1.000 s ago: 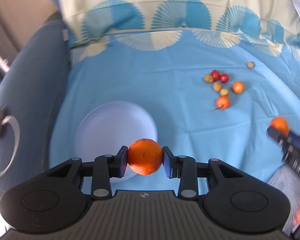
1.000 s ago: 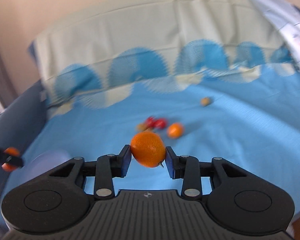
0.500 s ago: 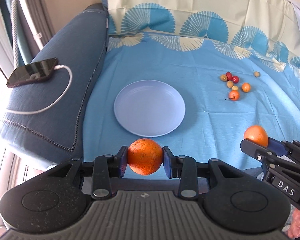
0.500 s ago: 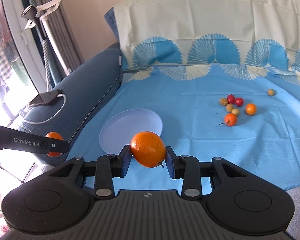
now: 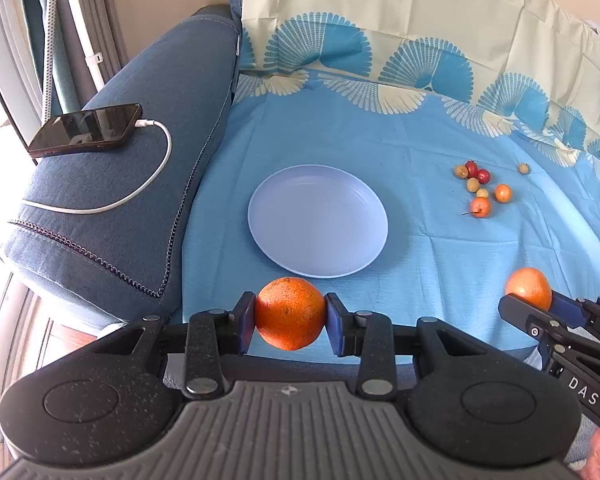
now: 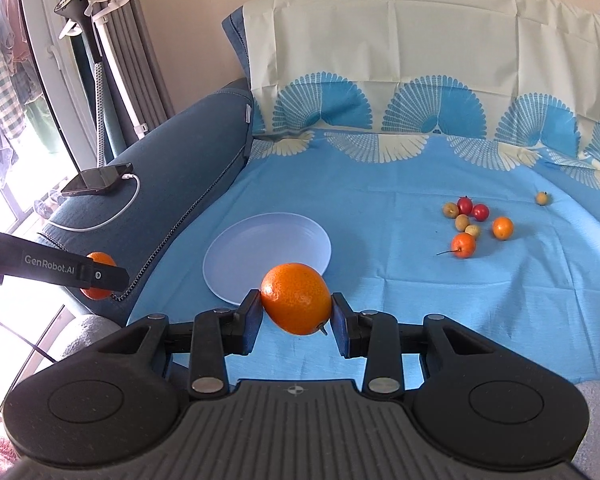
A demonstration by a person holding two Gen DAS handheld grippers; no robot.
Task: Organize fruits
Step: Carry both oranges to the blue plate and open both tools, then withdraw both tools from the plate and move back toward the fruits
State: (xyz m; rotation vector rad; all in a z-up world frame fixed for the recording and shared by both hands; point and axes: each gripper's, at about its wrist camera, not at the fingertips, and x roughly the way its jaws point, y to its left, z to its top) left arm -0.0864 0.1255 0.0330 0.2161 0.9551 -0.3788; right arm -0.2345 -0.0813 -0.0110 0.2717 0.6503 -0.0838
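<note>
My left gripper (image 5: pixel 290 322) is shut on an orange (image 5: pixel 289 313), held above the near edge of the blue cloth, just short of the pale blue plate (image 5: pixel 318 220). My right gripper (image 6: pixel 296 312) is shut on a second orange (image 6: pixel 296 298), in front of the plate (image 6: pixel 267 258). The right gripper and its orange (image 5: pixel 529 288) show at the right of the left wrist view; the left gripper's orange (image 6: pixel 98 274) shows at the left of the right wrist view. Several small red, orange and yellow fruits (image 5: pixel 480 190) lie in a cluster on the cloth, far right (image 6: pixel 470 222).
A dark blue sofa arm (image 5: pixel 112 184) stands on the left with a phone (image 5: pixel 86 130) and white charging cable on it. A lone small yellow fruit (image 5: pixel 523 168) lies beyond the cluster. A patterned cloth-covered backrest (image 6: pixel 400 60) rises behind. Curtains and a stand are at the far left.
Both grippers have pulled back and risen from the cloth, each keeping its orange. The plate and fruit cluster now look farther away and the sofa arm has come into view.
</note>
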